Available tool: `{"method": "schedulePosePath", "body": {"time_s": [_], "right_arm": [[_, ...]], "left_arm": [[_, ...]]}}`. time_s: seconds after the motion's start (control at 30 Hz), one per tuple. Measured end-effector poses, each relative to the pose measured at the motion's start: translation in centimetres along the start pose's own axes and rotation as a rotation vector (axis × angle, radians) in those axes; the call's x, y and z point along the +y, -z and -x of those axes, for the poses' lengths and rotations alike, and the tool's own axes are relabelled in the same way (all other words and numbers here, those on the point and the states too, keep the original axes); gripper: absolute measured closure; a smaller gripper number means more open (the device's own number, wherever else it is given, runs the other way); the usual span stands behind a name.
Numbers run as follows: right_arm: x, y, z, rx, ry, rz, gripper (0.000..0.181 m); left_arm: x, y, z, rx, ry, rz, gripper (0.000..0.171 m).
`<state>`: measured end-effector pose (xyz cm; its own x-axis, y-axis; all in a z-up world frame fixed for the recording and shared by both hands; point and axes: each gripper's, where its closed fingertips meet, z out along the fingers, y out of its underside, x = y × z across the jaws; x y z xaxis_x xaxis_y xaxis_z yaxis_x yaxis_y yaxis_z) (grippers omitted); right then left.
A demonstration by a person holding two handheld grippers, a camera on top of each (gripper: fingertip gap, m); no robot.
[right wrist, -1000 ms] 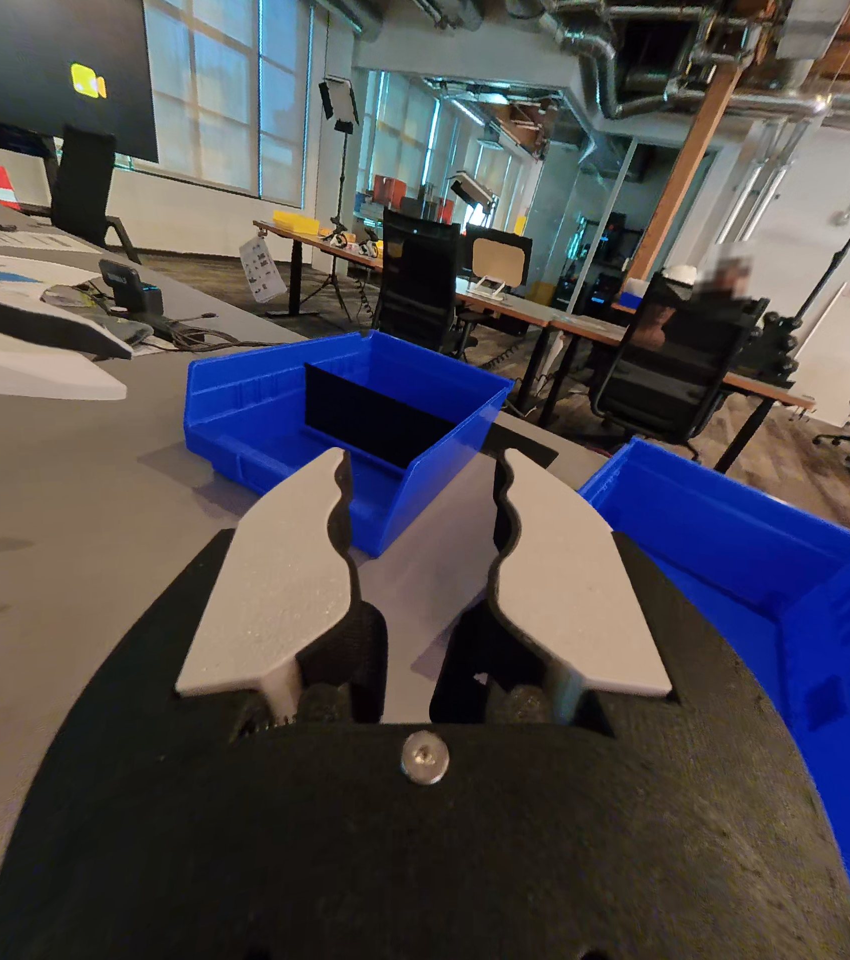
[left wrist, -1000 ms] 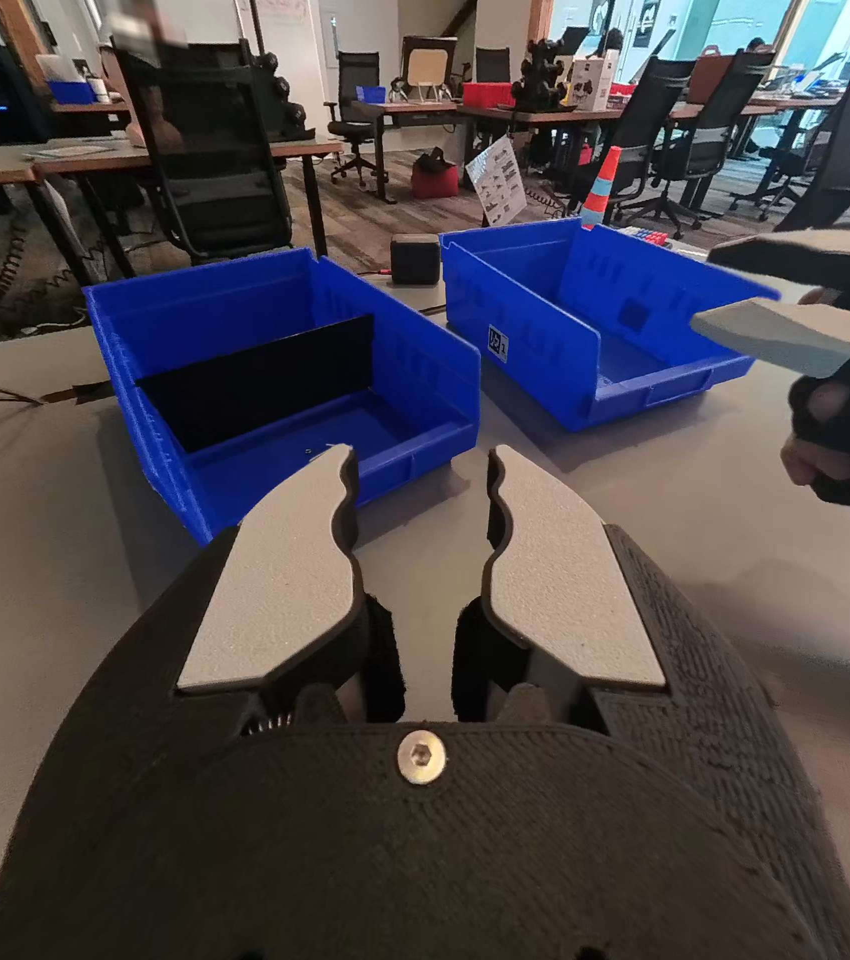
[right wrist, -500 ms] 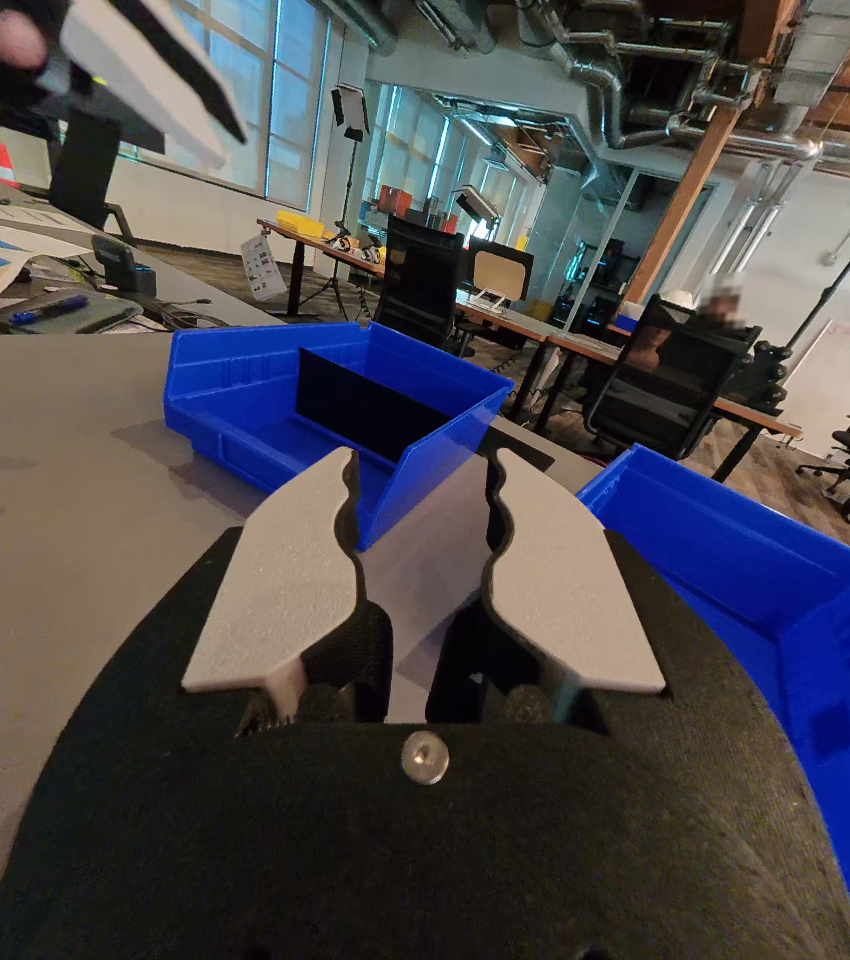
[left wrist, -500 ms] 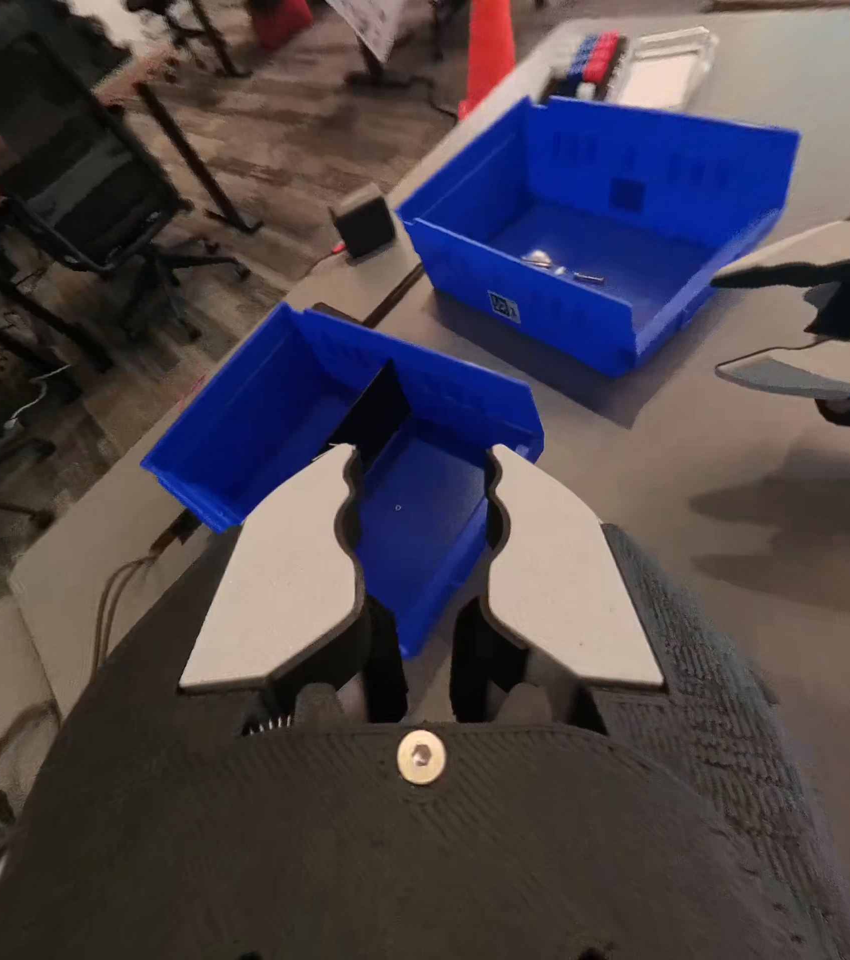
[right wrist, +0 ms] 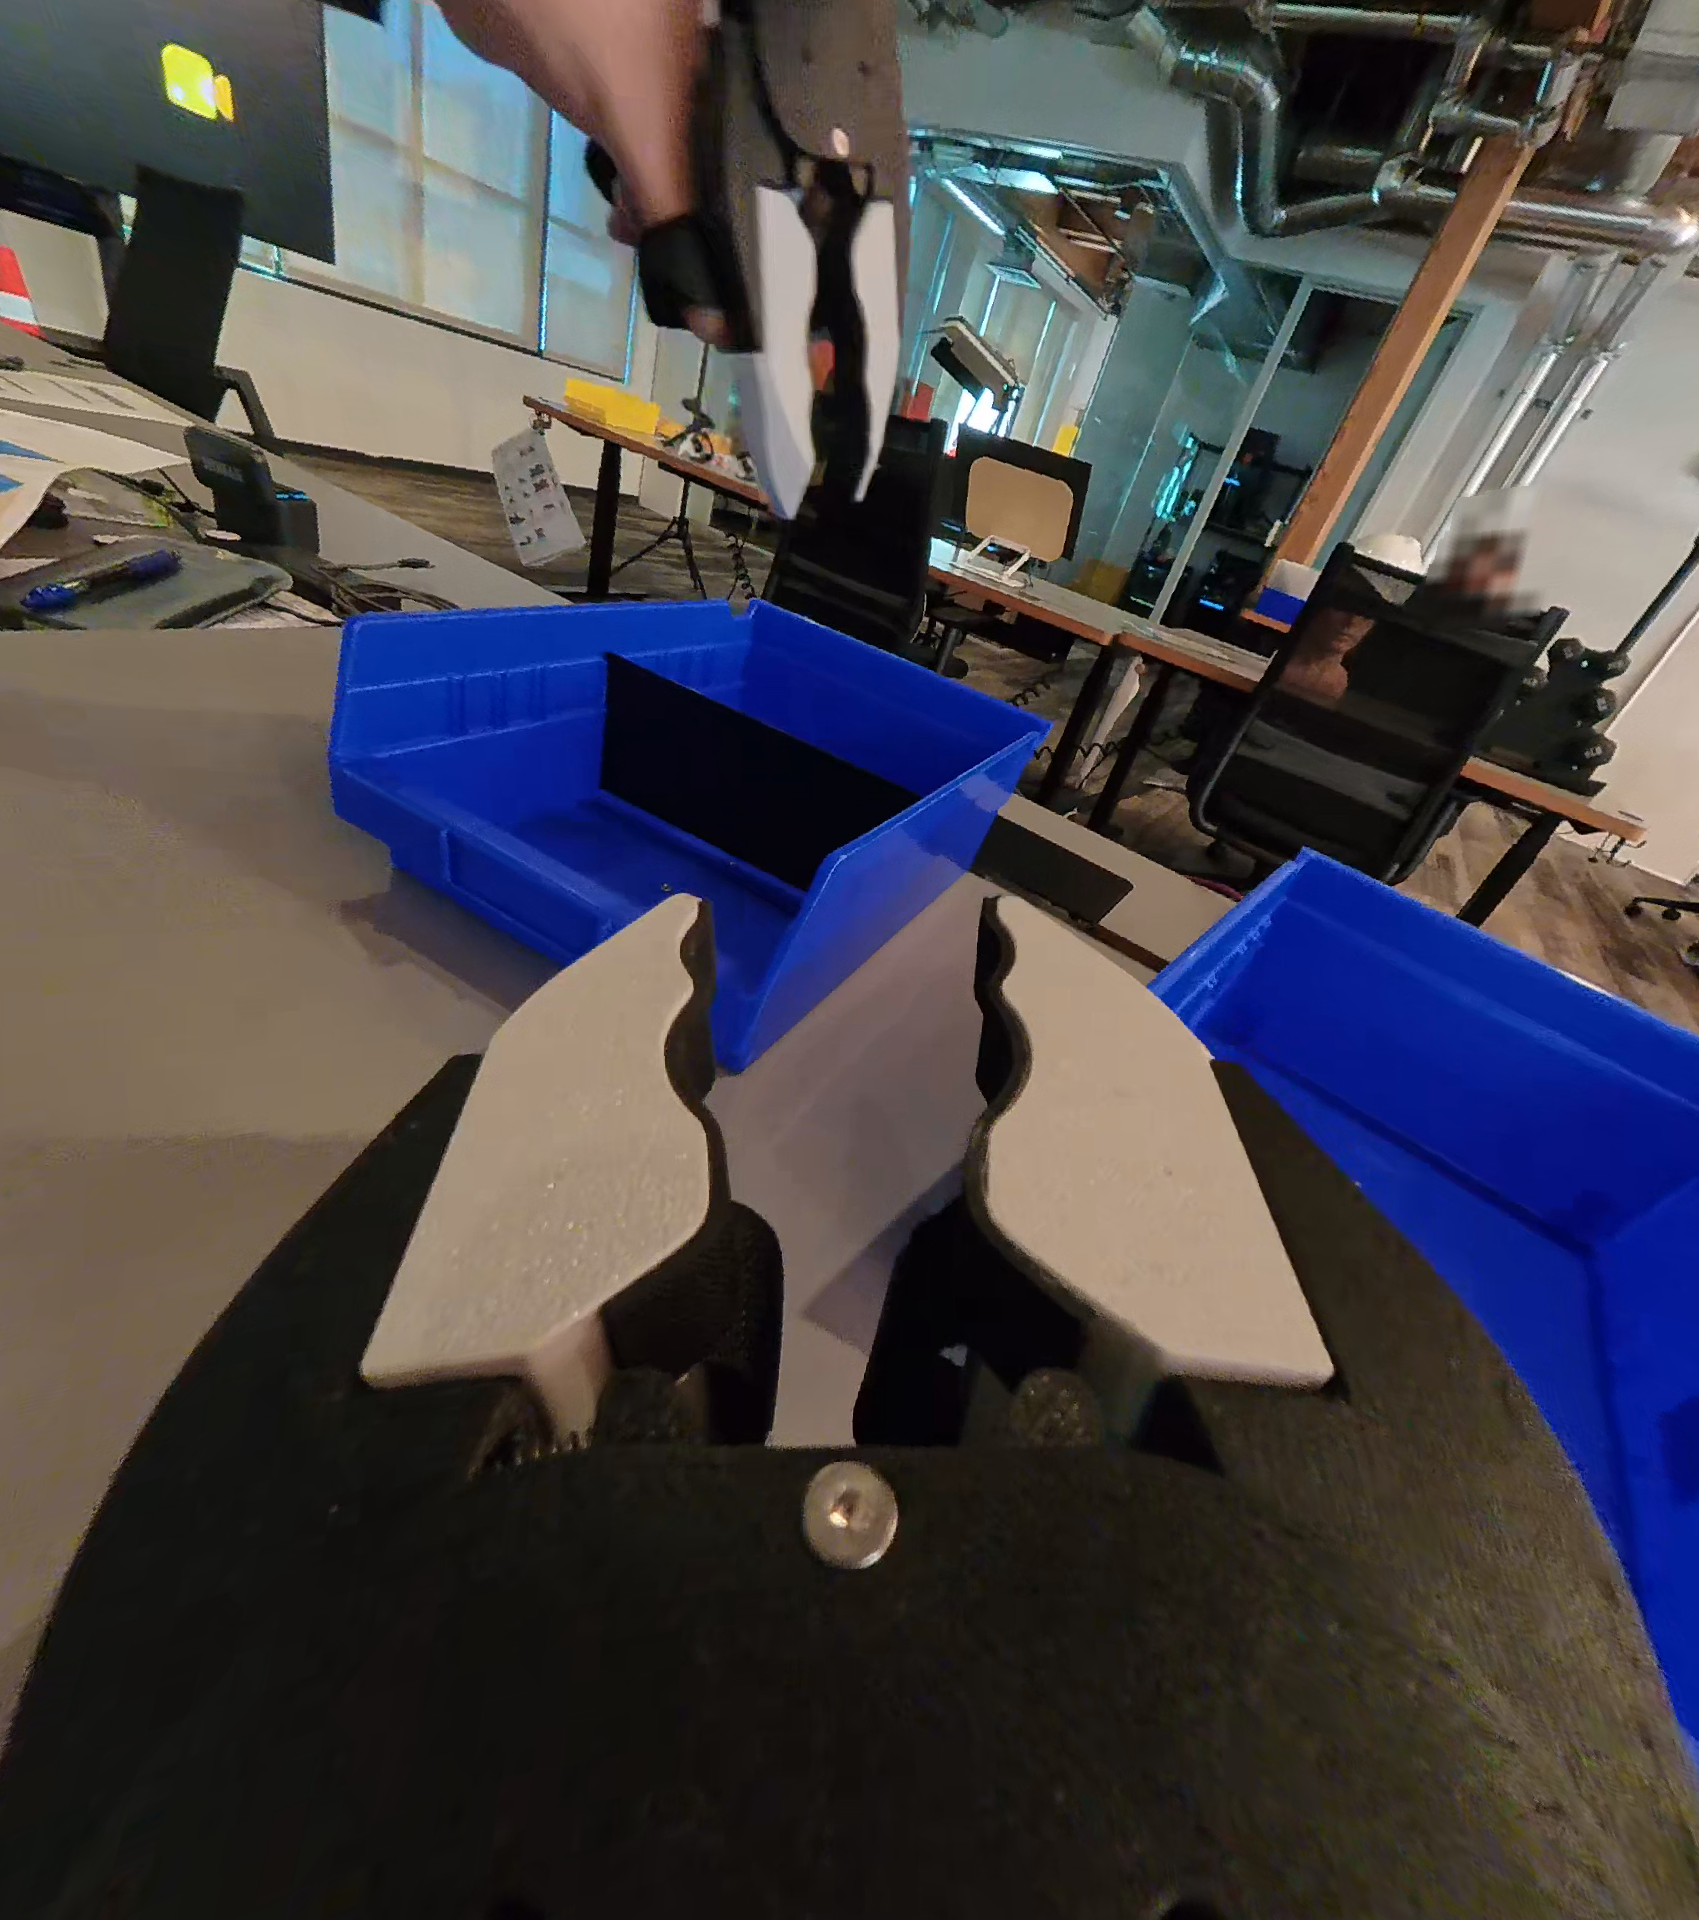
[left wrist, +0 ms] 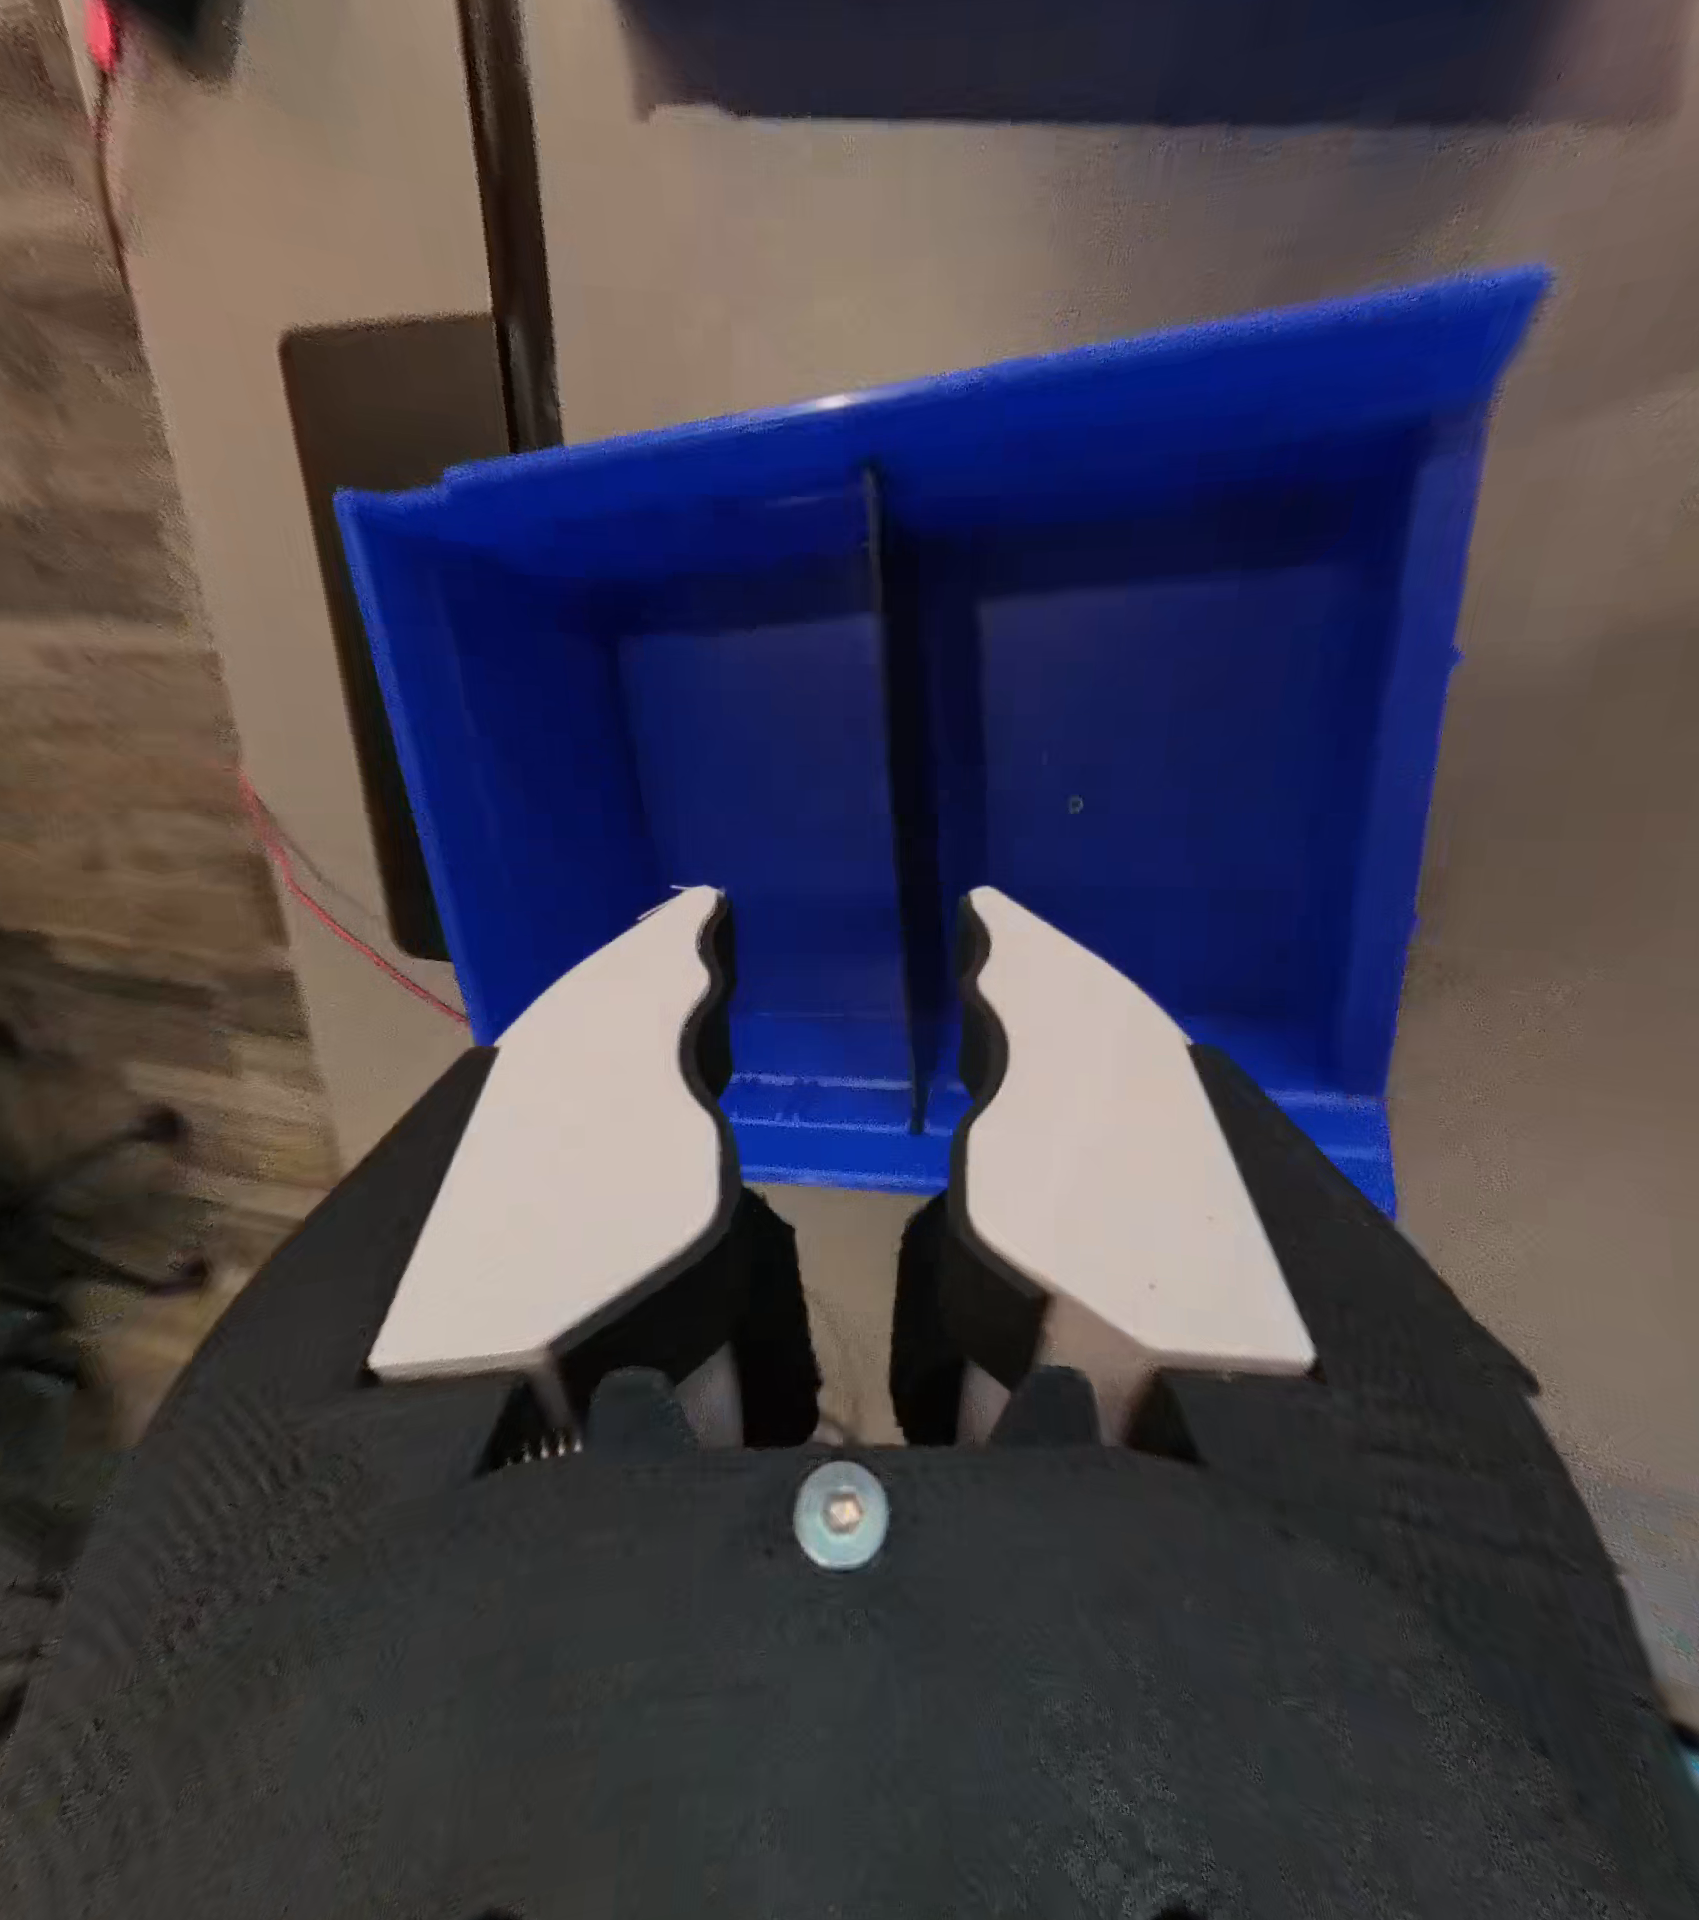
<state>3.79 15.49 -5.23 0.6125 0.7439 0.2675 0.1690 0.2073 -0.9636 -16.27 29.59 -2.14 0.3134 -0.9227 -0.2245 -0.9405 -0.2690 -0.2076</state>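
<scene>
A blue bin (left wrist: 1188,748) with a black divider (left wrist: 902,790) across its middle sits on the grey table. My left gripper (left wrist: 840,909) is open and empty, high above this bin and pointing straight down at it. It also shows in the right wrist view (right wrist: 814,478), hanging fingers-down over the same bin (right wrist: 554,769) and its divider (right wrist: 751,779). My right gripper (right wrist: 840,920) is open and empty, low over the table between the divided bin and a second blue bin (right wrist: 1510,1101) on its right.
The grey table (right wrist: 118,997) has papers, a pen and a small black device at its far left. A black flat plate (left wrist: 377,499) lies by the bin at the table's edge. Office chairs and desks stand beyond, and a person sits at the back right.
My left gripper has risen and tipped over, from a low forward view to looking straight down into the divided bin. My right gripper has barely moved.
</scene>
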Motion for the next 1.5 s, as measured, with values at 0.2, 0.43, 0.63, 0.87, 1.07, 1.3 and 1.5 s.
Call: {"method": "schedulePosePath", "body": {"time_s": [0.2,0.43,0.63,0.87,1.07,1.3,1.5], "right_arm": [[0.6,-0.3,-0.2,0.003,-0.028,0.025,0.133],[0.9,-0.2,-1.2,-0.006,-0.116,0.016,0.134],[0.7,-0.1,-1.0,-0.02,-0.122,0.005,0.133],[0.9,-0.1,-1.4,-0.01,-0.12,0.011,0.133],[1.4,-0.4,-0.8,-0.023,-0.126,0.028,0.133],[2.0,-0.2,-0.7,0.008,-0.066,0.046,0.133],[2.9,-0.7,-0.1,0.013,-0.03,0.084,0.133]], "left_arm": [[-2.0,-5.2,4.5,0.076,0.449,-0.1,0.136],[-1.2,-11.9,2.8,0.186,0.426,0.038,0.134],[-2.1,-14.9,2.9,0.258,0.283,0.016,0.135],[-0.5,-14.8,2.6,0.258,0.027,-0.022,0.15],[-0.3,-14.4,2.3,0.241,-0.21,-0.143,0.144],[-0.9,-15.4,1.8,0.269,-0.451,-0.195,0.147],[-1.7,-15.2,0.1,0.389,-0.529,-0.255,0.148]]}}
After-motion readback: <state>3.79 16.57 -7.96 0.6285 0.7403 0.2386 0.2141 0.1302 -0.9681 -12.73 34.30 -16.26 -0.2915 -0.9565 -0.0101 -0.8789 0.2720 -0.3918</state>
